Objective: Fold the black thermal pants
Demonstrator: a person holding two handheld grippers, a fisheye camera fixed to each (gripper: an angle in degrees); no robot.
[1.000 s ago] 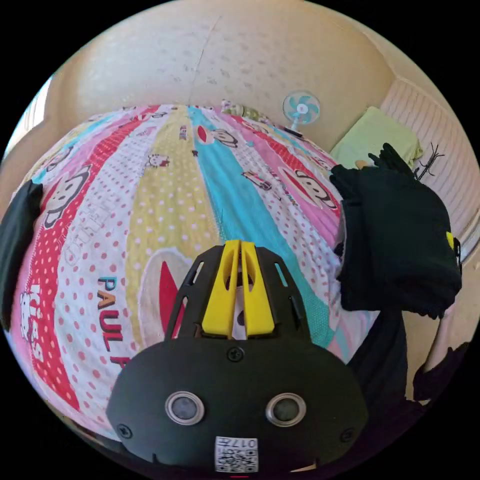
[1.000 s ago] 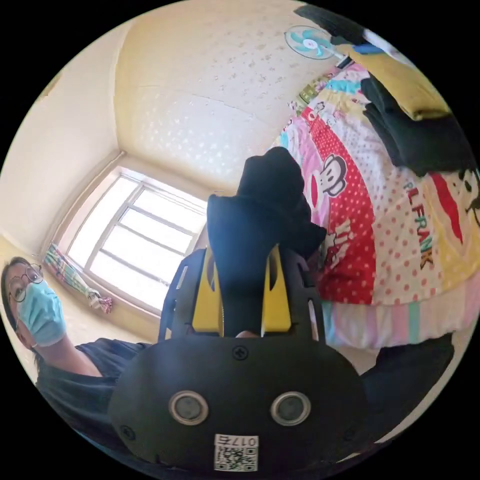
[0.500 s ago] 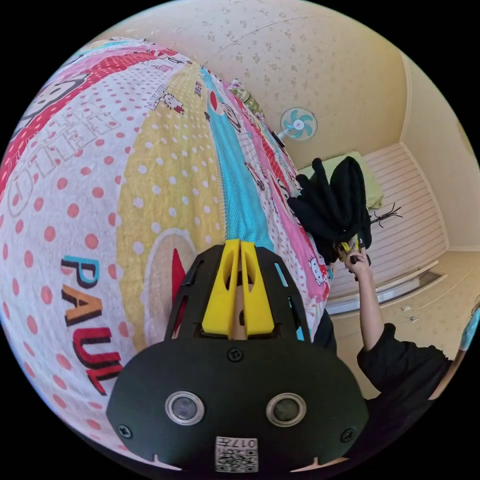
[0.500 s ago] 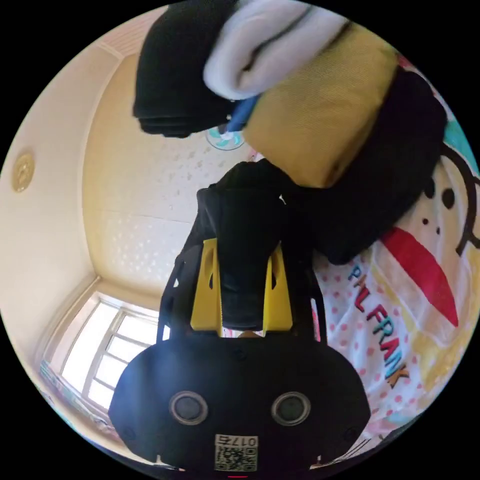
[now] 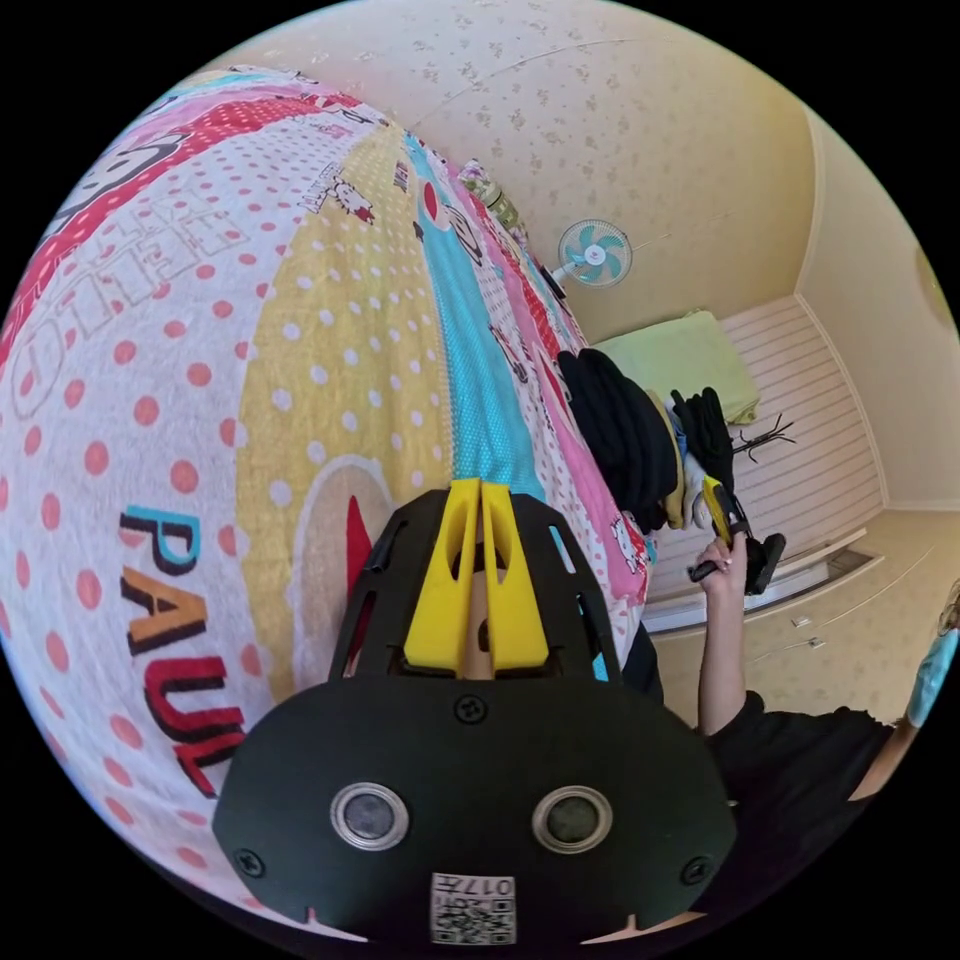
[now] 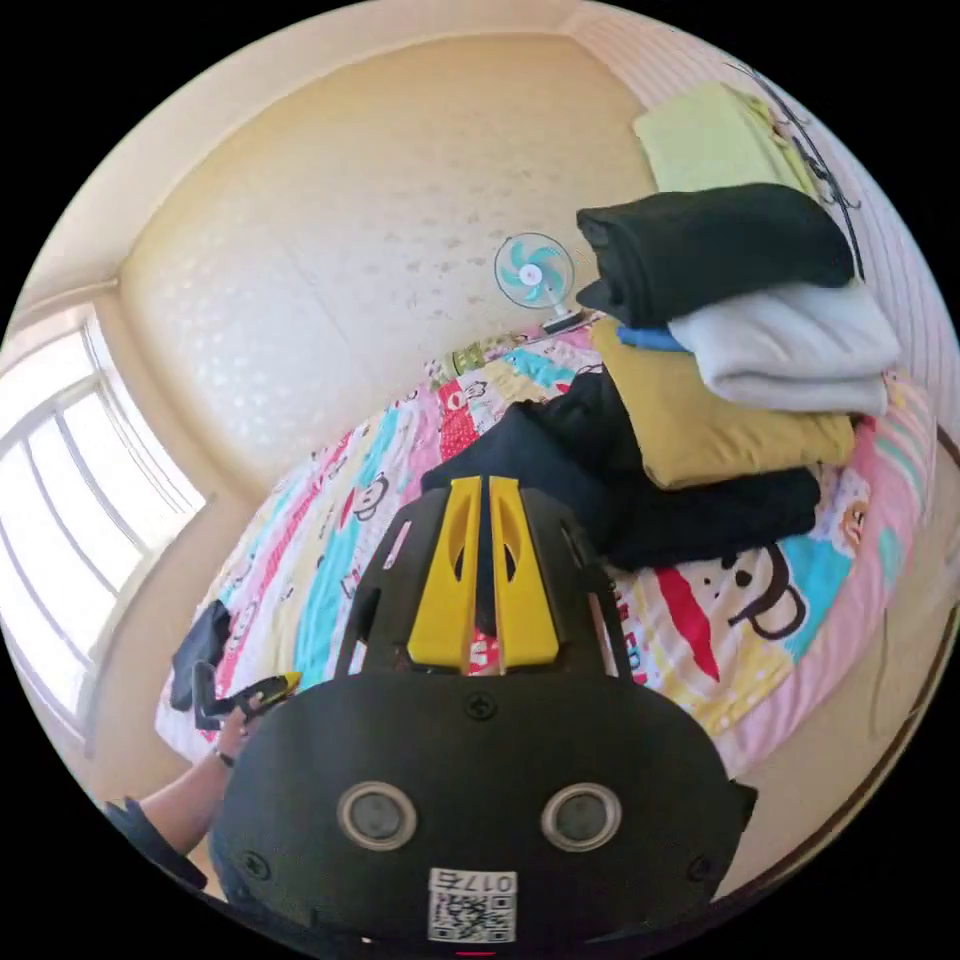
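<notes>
The folded black thermal pants (image 6: 545, 450) lie on the patterned bed sheet (image 6: 330, 560), against the near side of a stack of folded clothes (image 6: 730, 420). My right gripper (image 6: 478, 490) hovers just in front of them, jaws together with nothing between them. In the left gripper view, my left gripper (image 5: 478, 495) is shut and empty, low over the sheet (image 5: 330, 330). That view also has the stack (image 5: 625, 440) at the bed's edge and the right gripper (image 5: 720, 510) beside it, held in a hand. The left gripper (image 6: 270, 685) appears small in the right gripper view, in a hand.
The stack holds black, yellow, pale grey and black folded items. A dark garment (image 6: 200, 645) hangs at the bed's far corner. A small fan (image 6: 533, 270) stands against the wall. A green cloth (image 5: 690, 360) lies beyond the bed. The person's arm and body (image 5: 790, 740) are at the right.
The right gripper has let go of the black pants beside the stack, drawn back and closed its jaws. The left gripper has stayed shut over the sheet.
</notes>
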